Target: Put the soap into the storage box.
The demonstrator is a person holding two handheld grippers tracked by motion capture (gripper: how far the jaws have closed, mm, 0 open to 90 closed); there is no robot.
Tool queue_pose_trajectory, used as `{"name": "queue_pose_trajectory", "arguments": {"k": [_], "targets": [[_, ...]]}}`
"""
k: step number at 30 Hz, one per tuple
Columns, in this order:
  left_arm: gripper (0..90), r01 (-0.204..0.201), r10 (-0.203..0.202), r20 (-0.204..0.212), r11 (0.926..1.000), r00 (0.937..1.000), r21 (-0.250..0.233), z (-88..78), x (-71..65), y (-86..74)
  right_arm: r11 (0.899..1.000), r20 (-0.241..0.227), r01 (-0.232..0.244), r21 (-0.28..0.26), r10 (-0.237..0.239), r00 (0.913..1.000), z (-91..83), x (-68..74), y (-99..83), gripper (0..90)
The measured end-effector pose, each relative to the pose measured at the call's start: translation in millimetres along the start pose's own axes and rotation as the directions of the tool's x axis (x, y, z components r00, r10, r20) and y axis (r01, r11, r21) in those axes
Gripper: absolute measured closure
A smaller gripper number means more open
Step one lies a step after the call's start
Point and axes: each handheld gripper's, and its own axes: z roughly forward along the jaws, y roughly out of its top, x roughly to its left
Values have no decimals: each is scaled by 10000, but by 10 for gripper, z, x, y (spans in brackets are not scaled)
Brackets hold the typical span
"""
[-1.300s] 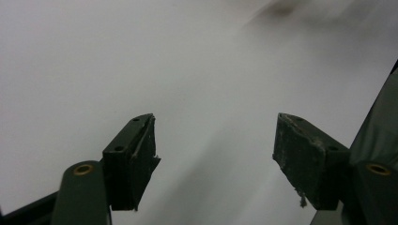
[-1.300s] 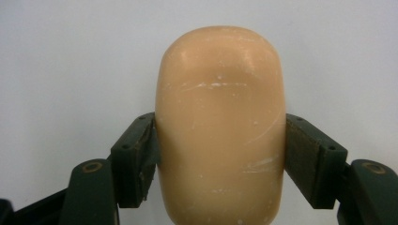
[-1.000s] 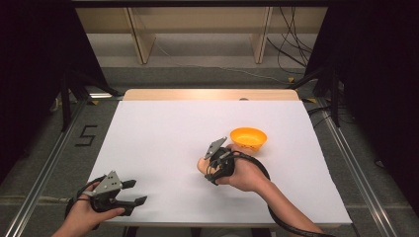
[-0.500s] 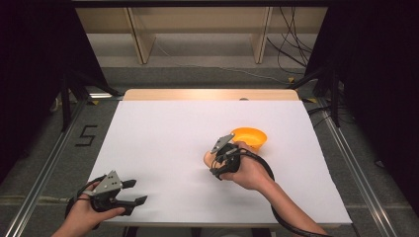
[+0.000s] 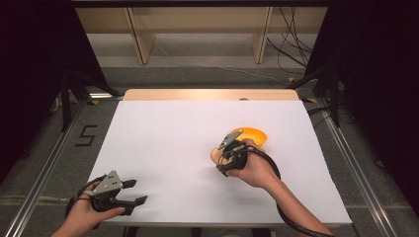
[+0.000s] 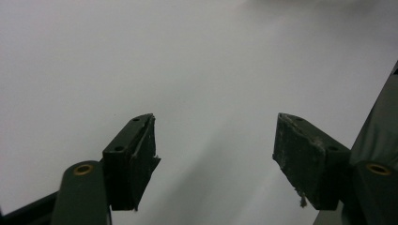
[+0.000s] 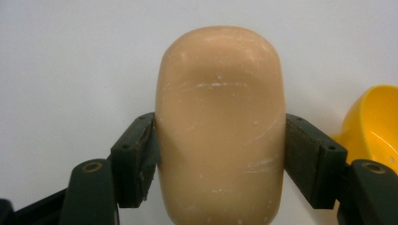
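While the right gripper (image 5: 223,157) holds the bar of soap (image 7: 220,126) tight between its 2 jaws, the orange dish (image 5: 252,135) sits just behind it, a little toward the right edge of the table (image 5: 163,138). The jaws stand wide because the soap is wide, and each pad presses on 1 long side of it. The soap is tan and smooth with some small scratches, and its long way points straight out from the jaws. In the right gripper view the dish (image 7: 373,124) peeks in at the right, near the soap but not touching it. I think the next move is to carry the soap over to the dish, so the soap must go back and to the right. The right hand is much nearer to the dish than the left hand. The left gripper (image 5: 132,191) is at the near left corner of the table, well apart from the soap, with its jaws open and nothing between them. The table is flat, white and bare. Beyond its far edge are a grey floor, wooden shelf legs, loose cables and dark curtains at both sides.
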Motion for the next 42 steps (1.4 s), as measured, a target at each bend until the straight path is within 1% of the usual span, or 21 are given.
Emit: {"name": "queue_pose_trajectory", "arguments": {"k": [1,5,7,8,16,19,20,21,23,24,27,28,30,31,32,33,34,36,37,41,42], "targets": [[298,-77,77,-29,10000,10000,14,-2,7,2,9990,161,415,-144,-412,9990,0,-44,-10,334],[298,17,-17,10,10000,10000,-21,1,-1,1,9999,160,167,16,-167,9997,-47,-87,-27,334],[298,-67,67,-14,10000,10000,24,-1,5,2,9994,184,353,-38,-353,9992,-46,-100,-29,334],[298,22,-22,6,9999,10000,-107,10,-2,-2,9999,327,124,-68,-122,9994,-63,-100,-34,334],[298,15,-15,8,9999,10000,-102,11,0,-2,10000,443,15,-82,-11,9990,-106,-170,-65,334],[298,-83,82,-29,9999,10000,-64,8,8,0,9998,393,-187,-47,189,9991,-115,-181,-73,334],[297,-81,80,-32,9999,10000,-60,8,8,0,9999,504,74,-147,-66,9987,-106,-208,-81,334],[298,26,-26,6,9999,10000,-115,12,-1,-3,9999,453,-127,-51,129,9989,-115,-200,-83,334],[298,-30,30,-9,10000,10000,-79,9,4,-1,9999,523,-121,-51,123,9986,-128,-219,-88,334],[298,-93,93,-33,9999,10000,-58,8,9,0,9999,651,61,-136,-52,9979,-136,-242,-94,334],[298,12,-11,7,10000,10000,-98,10,0,-2,9994,698,-155,-301,176,9974,-150,-248,-97,334],[298,21,-20,4,9999,10000,-107,11,0,-3,9990,560,-239,-367,259,9981,-147,-254,-99,334],[298,-246,247,-47,9996,9997,134,-8,20,6,9987,655,-317,-407,343,9973,-161,-258,-105,334],[298,-100,100,-28,9999,9999,7,1,9,3,9975,673,-533,-455,563,9961,-177,-259,-110,334],[298,-100,100,-28,9999,9999,7,1,9,3,9975,673,-533,-455,563,9961,-177,-259,-110,334],[298,-100,100,-27,9999,9999,34,-1,8,4,9961,911,-371,-795,443,9949,-160,-282,-119,334],[298,20,-20,0,9999,10000,-119,11,-1,-2,9961,911,-371,-795,443,9949,-160,-282,-119,334],[298,-70,70,-28,10000,10000,-51,7,8,0,9944,879,-746,-752,811,9928,-191,-276,-123,334],[298,-221,222,-49,9998,9997,28,1,19,3,9916,920,-861,-968,950,9912,-178,-275,-130,334],[298,-211,212,-48,9998,9998,34,1,17,2,9866,910,-1129,-1174,1239,9881,-196,-289,-142,334],[298,-70,70,-31,10000,10000,-55,7,8,0,9873,971,-1143,-1107,1252,9874,-211,-296,-142,334]]}}
